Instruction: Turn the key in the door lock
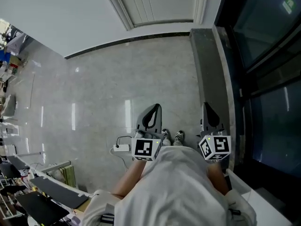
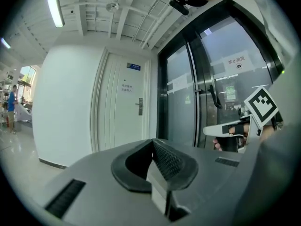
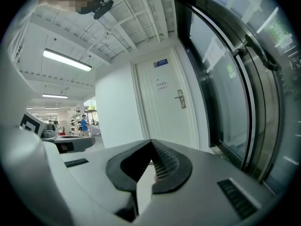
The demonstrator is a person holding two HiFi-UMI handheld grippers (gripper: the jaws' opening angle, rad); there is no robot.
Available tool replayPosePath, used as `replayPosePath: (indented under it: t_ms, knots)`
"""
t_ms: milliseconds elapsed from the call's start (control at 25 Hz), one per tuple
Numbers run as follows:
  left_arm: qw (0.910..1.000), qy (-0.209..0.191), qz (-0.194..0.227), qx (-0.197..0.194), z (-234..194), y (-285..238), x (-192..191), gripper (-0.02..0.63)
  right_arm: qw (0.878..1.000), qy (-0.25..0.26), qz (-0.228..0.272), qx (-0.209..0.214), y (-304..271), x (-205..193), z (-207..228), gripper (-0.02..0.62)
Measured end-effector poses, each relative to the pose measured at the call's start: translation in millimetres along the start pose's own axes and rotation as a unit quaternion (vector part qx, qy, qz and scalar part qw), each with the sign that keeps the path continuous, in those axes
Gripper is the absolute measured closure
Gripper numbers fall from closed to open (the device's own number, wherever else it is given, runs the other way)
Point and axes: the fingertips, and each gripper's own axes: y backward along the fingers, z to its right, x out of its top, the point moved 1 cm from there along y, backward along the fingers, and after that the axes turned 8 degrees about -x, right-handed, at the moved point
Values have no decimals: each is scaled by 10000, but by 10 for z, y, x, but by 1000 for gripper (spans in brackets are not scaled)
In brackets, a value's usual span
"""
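A white door (image 2: 123, 112) stands well ahead across the floor, with a metal handle and lock plate (image 2: 139, 106) on its right side; the right gripper view shows the same door (image 3: 164, 109) and lock plate (image 3: 180, 99). No key can be made out at this distance. My left gripper (image 2: 153, 142) is shut with nothing in it, held level in front of my body (image 1: 150, 117). My right gripper (image 3: 151, 142) is also shut and empty, beside it (image 1: 209, 114). Both are far from the door.
Dark-framed glass doors (image 2: 211, 93) with a long handle run along my right (image 3: 249, 79). A dark stone strip (image 1: 211, 69) borders the polished floor. A white power strip with cable (image 1: 121, 148) lies by my feet. Desks (image 1: 33, 192) stand at left; a person in blue (image 3: 84, 124) is far off.
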Motion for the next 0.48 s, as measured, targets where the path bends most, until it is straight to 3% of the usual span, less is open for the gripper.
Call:
replayPosePath:
  t_ms: [480]
  knots:
    - [9997, -131, 186, -21, 253, -162, 155, 597, 9996, -118, 184, -189, 125, 132, 355, 594]
